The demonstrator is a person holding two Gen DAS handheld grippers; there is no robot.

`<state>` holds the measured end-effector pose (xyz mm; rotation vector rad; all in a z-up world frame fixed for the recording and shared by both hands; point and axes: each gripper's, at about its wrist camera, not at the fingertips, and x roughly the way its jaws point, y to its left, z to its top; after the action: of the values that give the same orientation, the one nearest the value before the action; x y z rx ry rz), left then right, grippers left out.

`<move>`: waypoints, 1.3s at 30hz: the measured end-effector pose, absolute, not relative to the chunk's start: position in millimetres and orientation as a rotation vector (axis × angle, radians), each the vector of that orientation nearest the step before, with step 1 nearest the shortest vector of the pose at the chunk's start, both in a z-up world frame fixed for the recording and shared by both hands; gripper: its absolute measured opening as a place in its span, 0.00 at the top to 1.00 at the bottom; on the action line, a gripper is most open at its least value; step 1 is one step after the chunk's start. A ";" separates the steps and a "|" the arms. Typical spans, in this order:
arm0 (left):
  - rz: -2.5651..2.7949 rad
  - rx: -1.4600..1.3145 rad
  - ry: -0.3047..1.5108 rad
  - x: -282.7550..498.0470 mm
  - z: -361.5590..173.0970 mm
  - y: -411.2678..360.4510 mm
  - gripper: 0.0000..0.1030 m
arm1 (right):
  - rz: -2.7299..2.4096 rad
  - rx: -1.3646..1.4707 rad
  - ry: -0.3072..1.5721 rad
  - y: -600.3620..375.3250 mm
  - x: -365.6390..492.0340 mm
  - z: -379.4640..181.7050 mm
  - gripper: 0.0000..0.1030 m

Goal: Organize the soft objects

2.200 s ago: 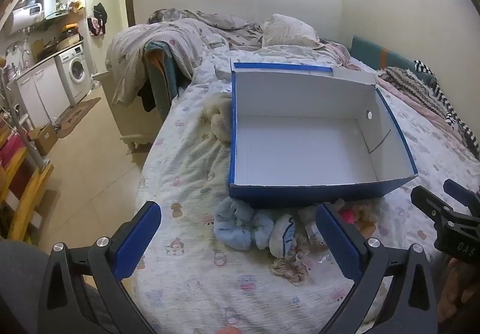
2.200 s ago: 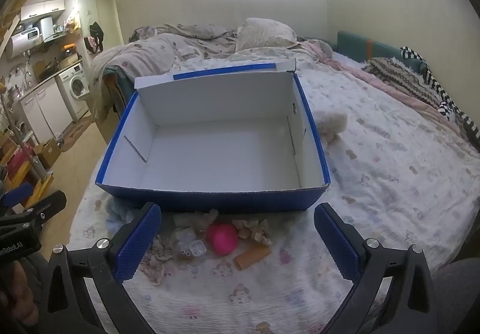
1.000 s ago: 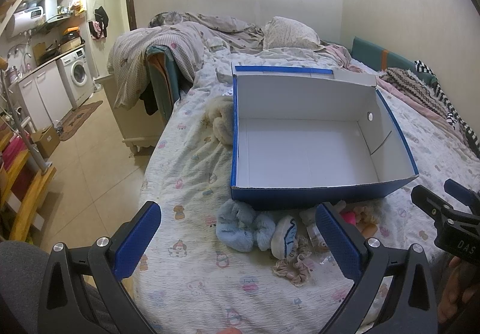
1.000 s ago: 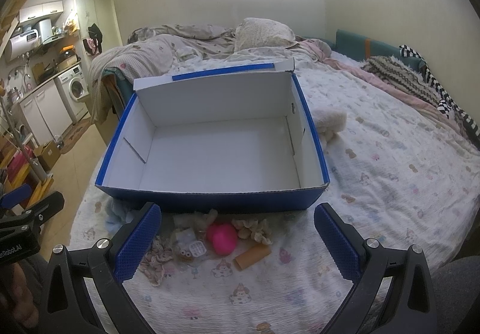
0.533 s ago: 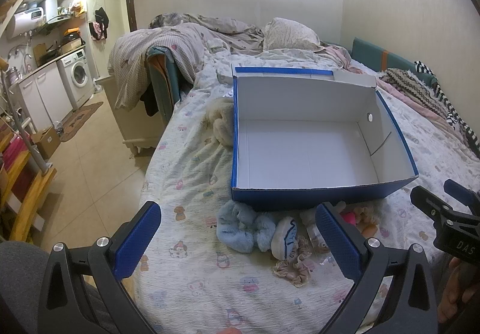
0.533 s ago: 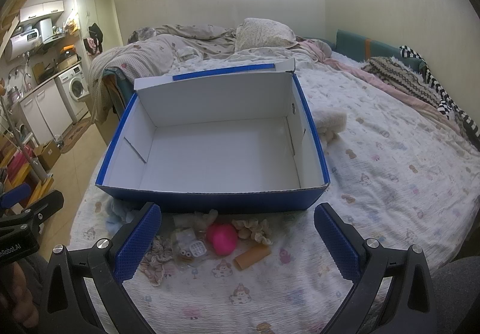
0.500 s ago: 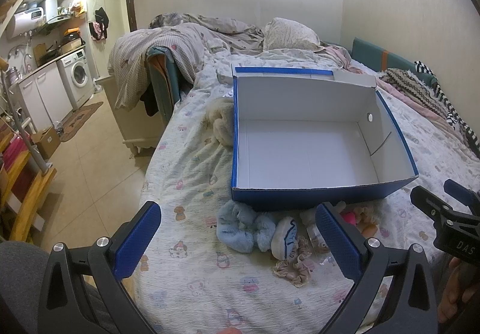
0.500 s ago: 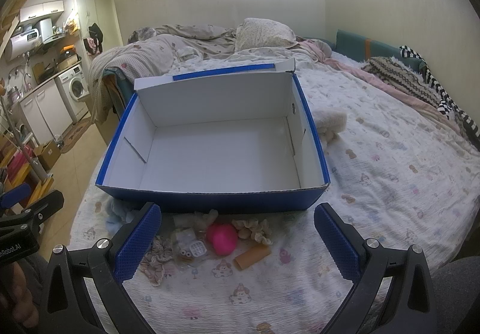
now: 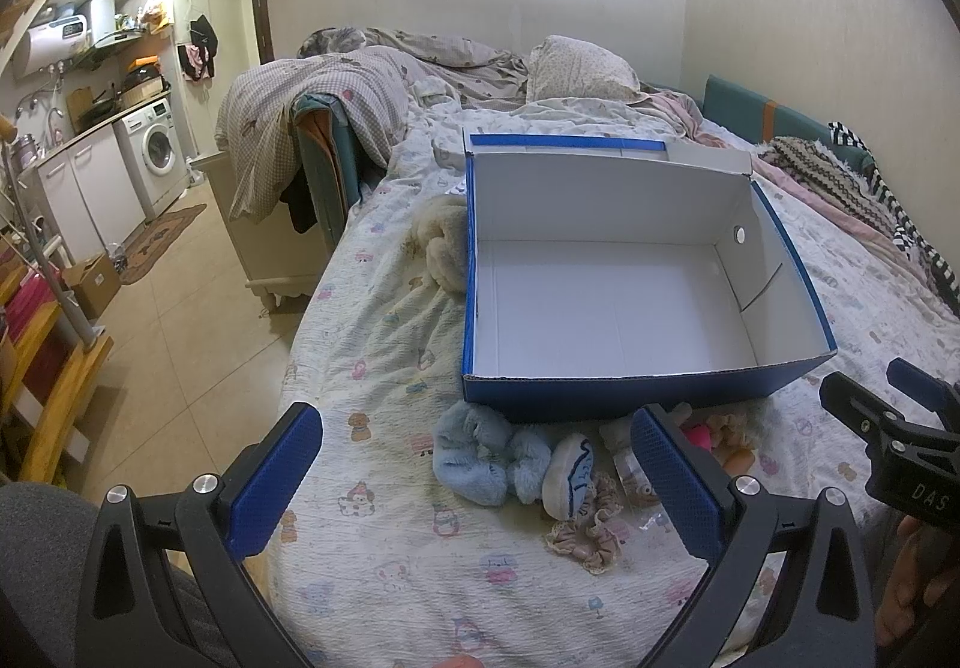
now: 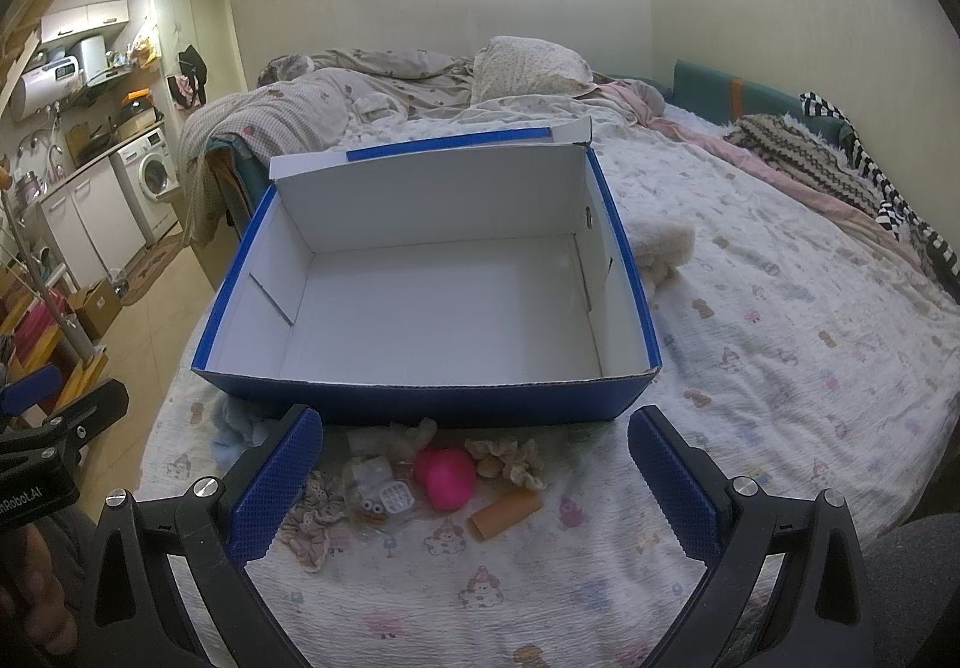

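An empty blue cardboard box (image 9: pixel 606 404) (image 10: pixel 420 404) with a white inside lies open on the bed. In front of it lie small soft things: a light blue fluffy toy (image 9: pixel 489 461), a white plush with blue stitching (image 9: pixel 570 473), a beige scrunchie (image 9: pixel 585 533) (image 10: pixel 507 458), a pink ball (image 10: pixel 447 479), an orange roll (image 10: pixel 504 512) and a small clear-wrapped toy (image 10: pixel 384 497). My left gripper (image 9: pixel 477 482) hovers open above the blue toy. Above the pink ball, my right gripper (image 10: pixel 474 485) is open and holds nothing.
A cream plush (image 9: pixel 444 248) (image 10: pixel 660 245) lies beside the box. Crumpled quilts and a pillow (image 9: pixel 576 68) fill the bed's far end; striped knits (image 10: pixel 840 170) lie at right. Left of the bed are tiled floor, a washing machine (image 9: pixel 153 152) and cabinets.
Both views have barely shifted. The box and the soft things lie where they were, and both grippers stay open.
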<state>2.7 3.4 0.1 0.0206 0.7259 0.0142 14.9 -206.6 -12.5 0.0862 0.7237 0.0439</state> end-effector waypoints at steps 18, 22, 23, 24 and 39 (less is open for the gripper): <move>0.034 0.009 0.762 9.0 6.5 12.7 0.00 | 0.058 0.121 0.741 -210.8 20.3 -11.0 0.00; 0.056 -0.048 0.838 28.4 8.4 31.2 0.00 | 0.081 0.134 0.777 -215.3 31.4 -4.2 0.00; 0.061 -0.065 0.861 34.7 7.6 36.1 0.00 | 0.092 0.140 0.794 -216.5 36.3 -3.1 0.00; 0.068 -0.072 0.880 38.7 4.8 38.1 0.00 | 0.103 0.142 0.812 -217.4 40.3 -2.7 0.00; -0.082 -0.209 1.398 134.1 -116.1 24.4 0.00 | 0.103 0.240 1.038 -247.1 81.7 -49.6 0.00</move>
<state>134.1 24.4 -116.1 -0.2095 1.3983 -0.0817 81.7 -247.1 -49.6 0.2399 1.0382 0.1027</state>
